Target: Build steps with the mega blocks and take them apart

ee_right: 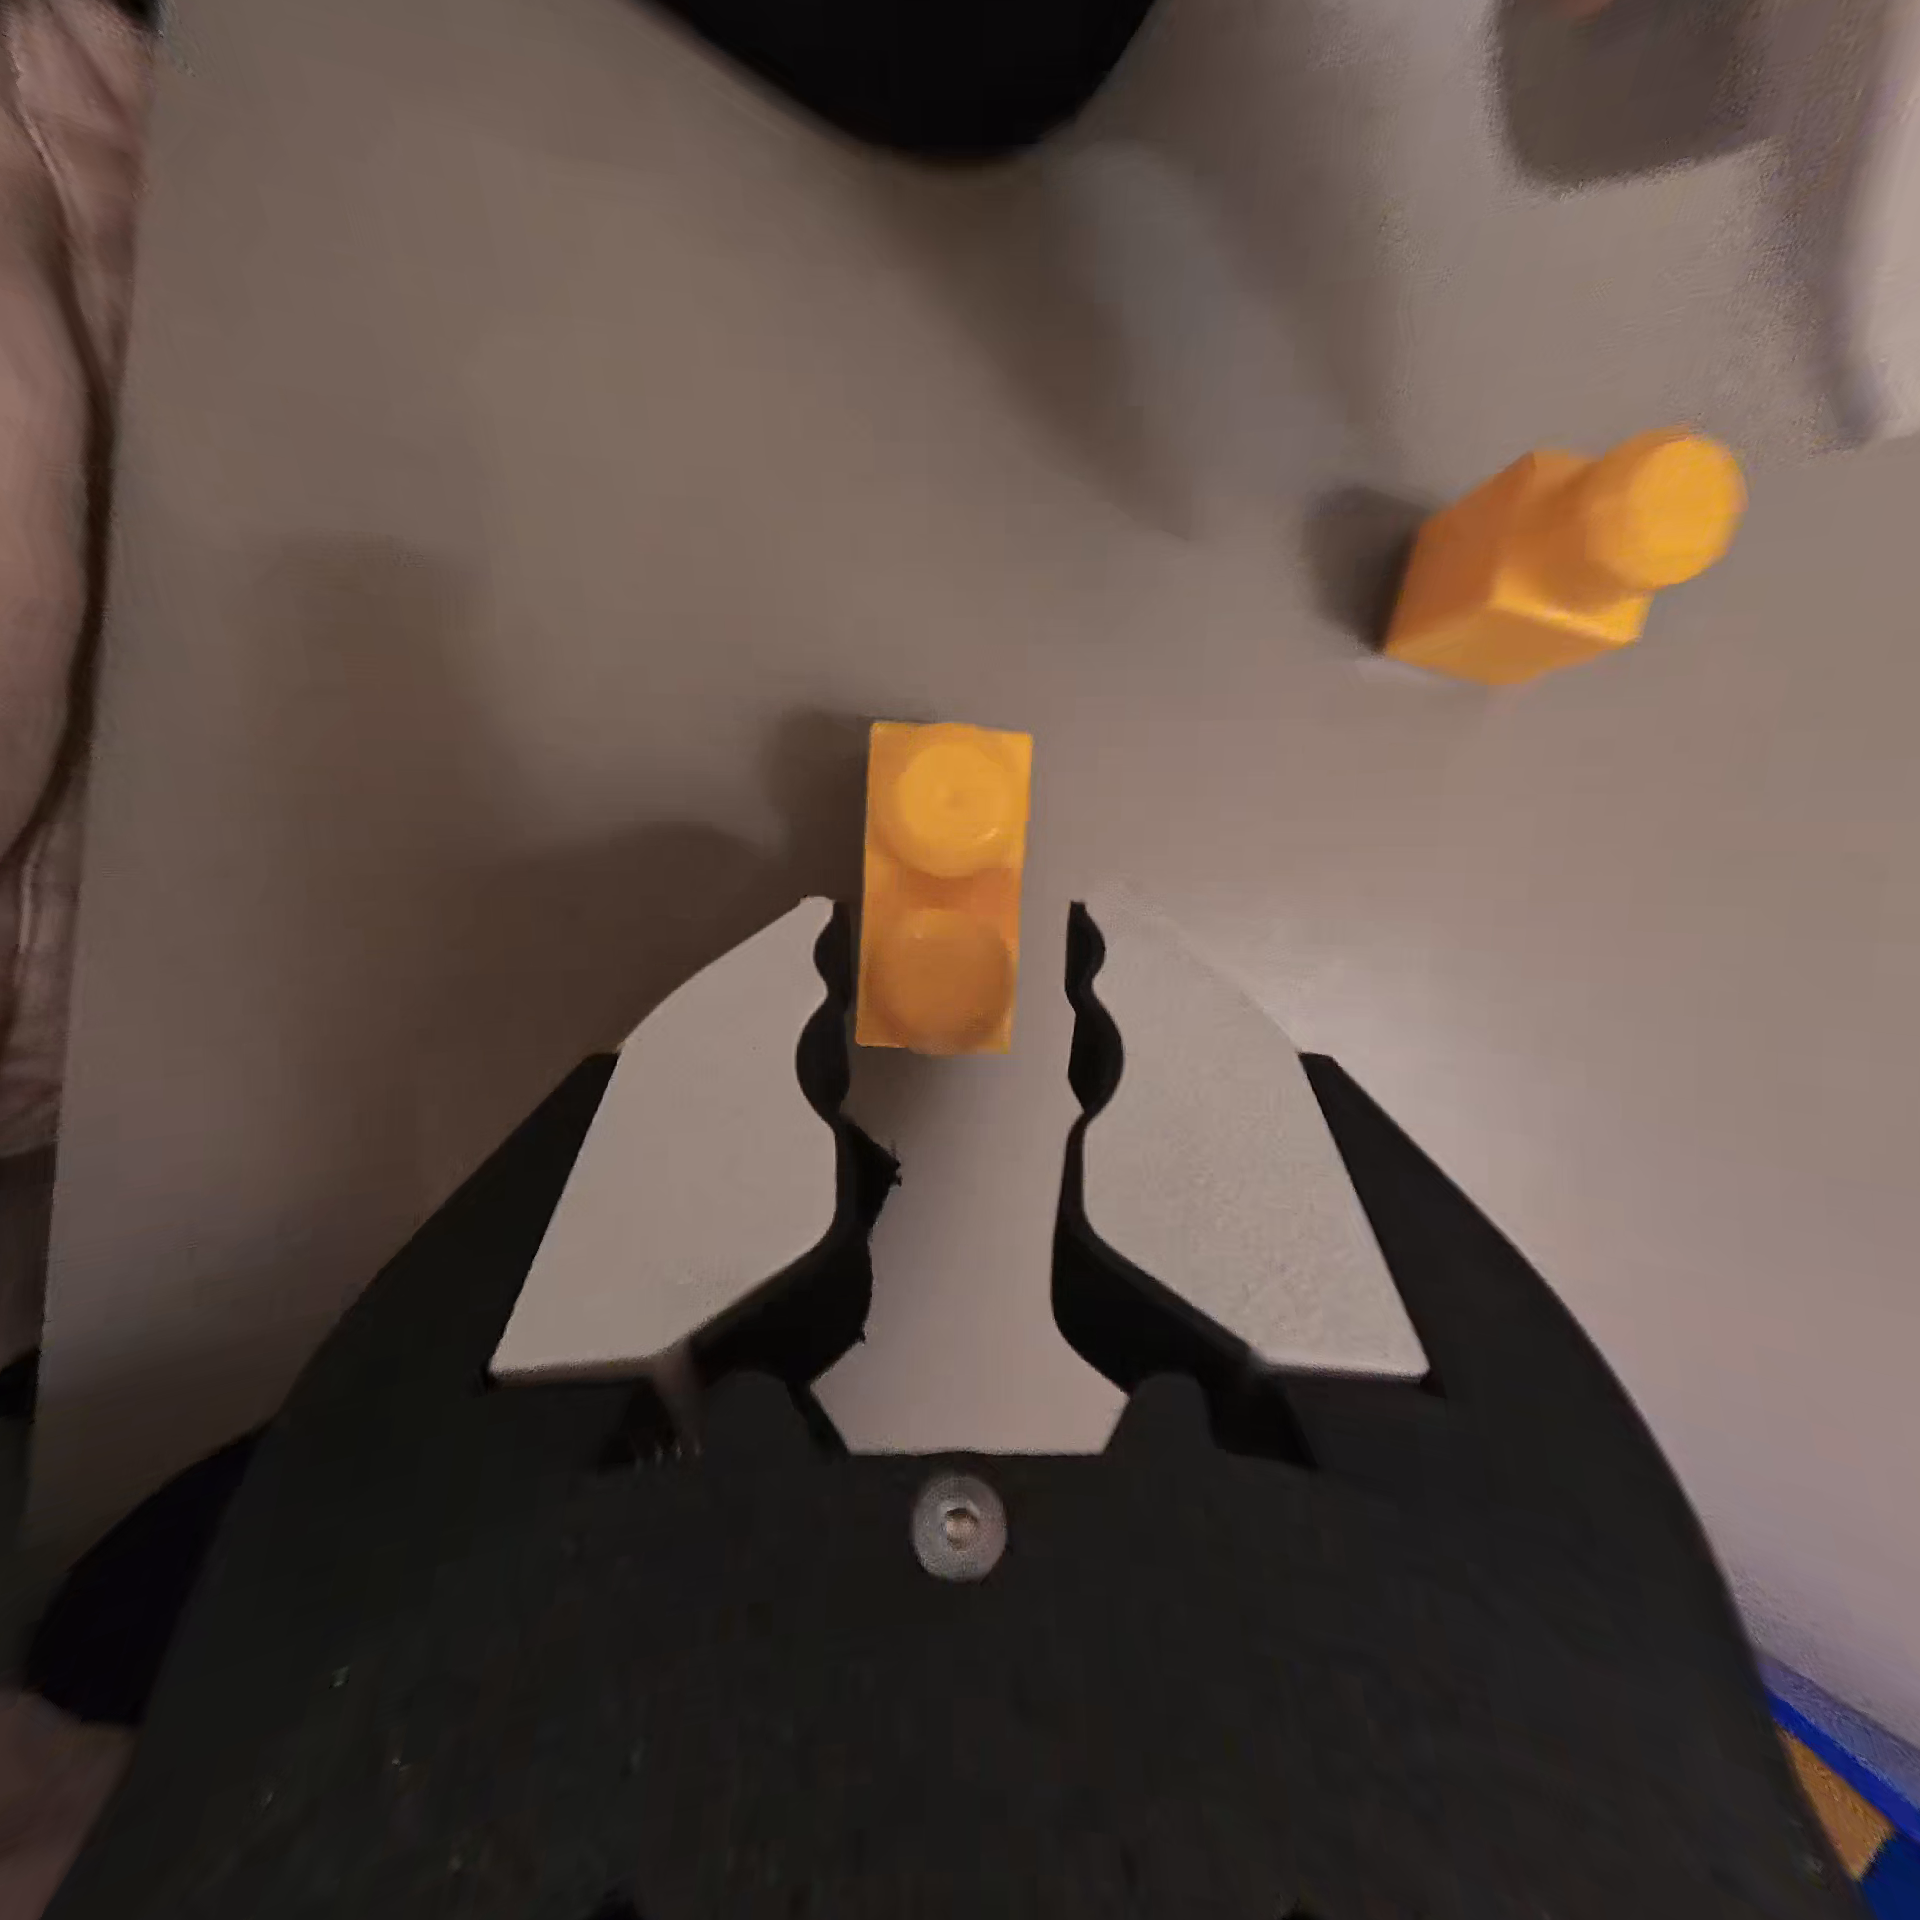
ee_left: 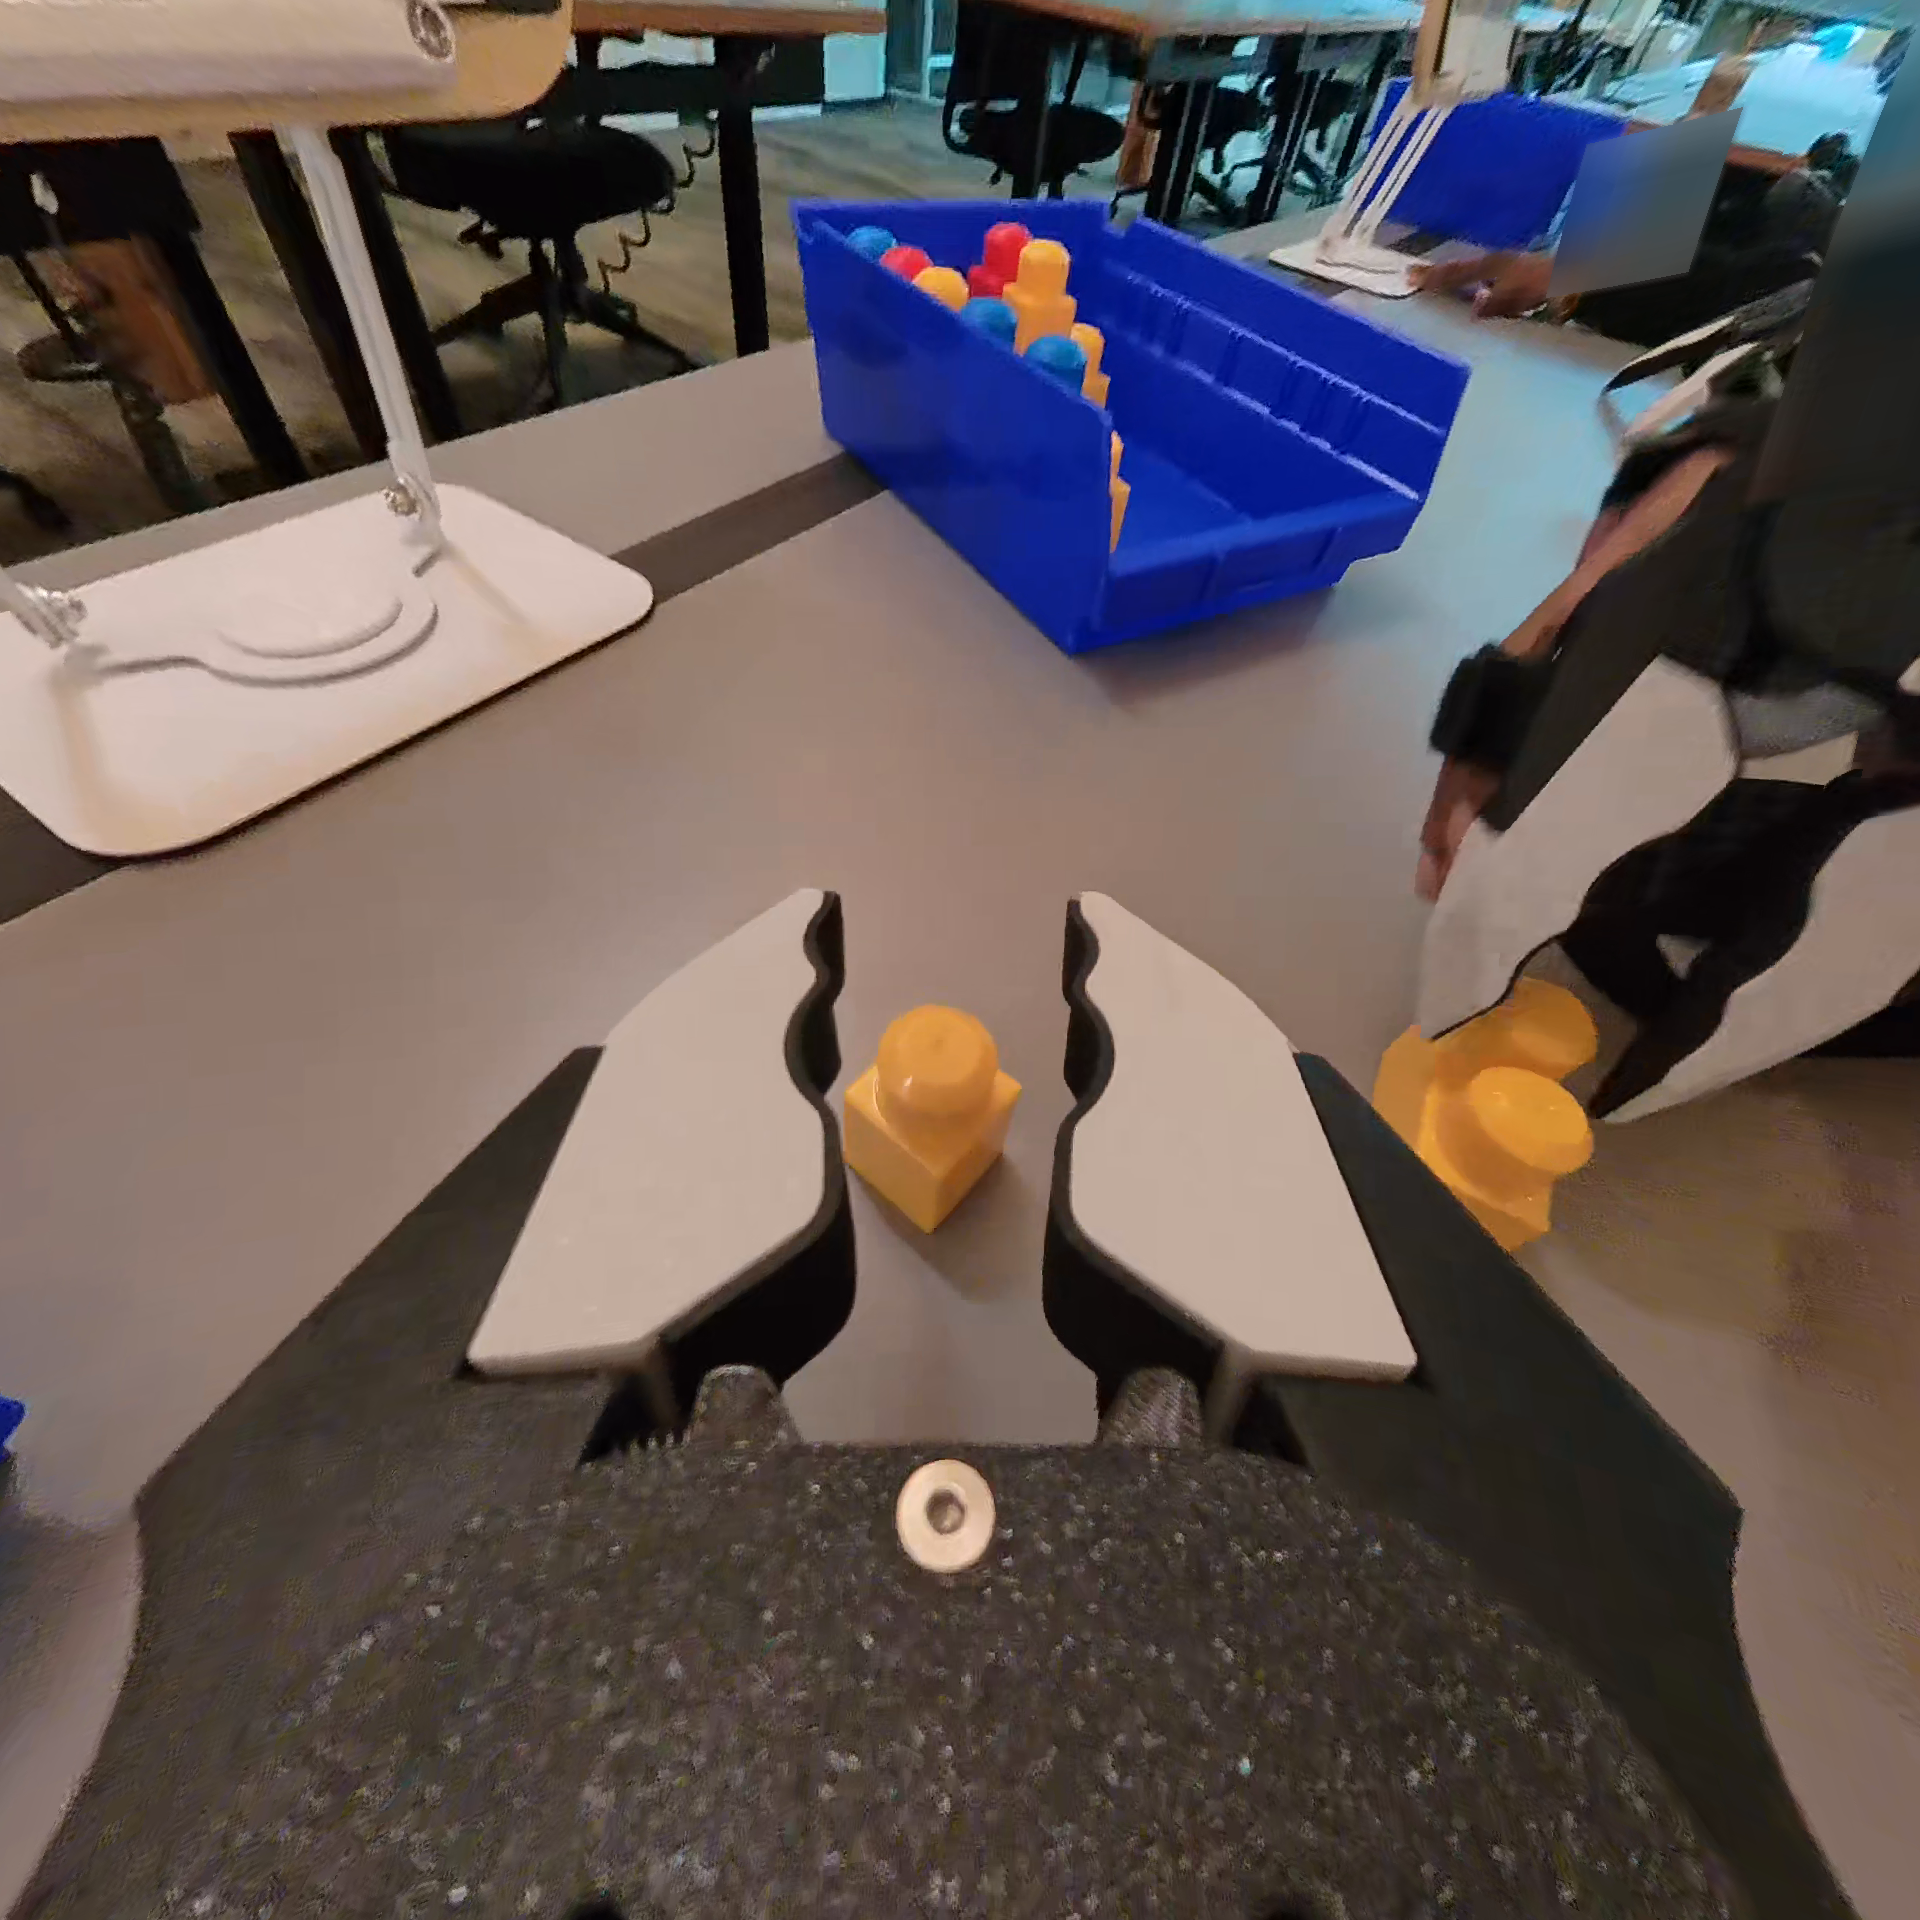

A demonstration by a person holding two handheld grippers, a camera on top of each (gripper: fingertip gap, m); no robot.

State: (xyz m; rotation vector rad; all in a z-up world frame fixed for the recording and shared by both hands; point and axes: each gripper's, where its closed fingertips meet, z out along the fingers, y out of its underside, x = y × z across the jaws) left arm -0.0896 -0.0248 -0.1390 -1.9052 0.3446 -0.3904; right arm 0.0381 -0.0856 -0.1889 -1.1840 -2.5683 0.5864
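The left gripper (ee_left: 948, 1023) stands wide around a single-stud yellow block (ee_left: 928, 1122) on the grey table (ee_left: 1039, 748), while the right gripper (ee_right: 951, 971), also wide, straddles a two-stud yellow block (ee_right: 943, 883) nearby

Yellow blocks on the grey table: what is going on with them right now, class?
A person works with a hand-held gripper in each hand. The left hand-held gripper is open around a one-stud yellow block standing upright on the grey table. The right hand-held gripper is open around one end of a two-stud yellow block on the table; neither block looks clamped. A blue bin farther back holds more red, blue and yellow blocks.
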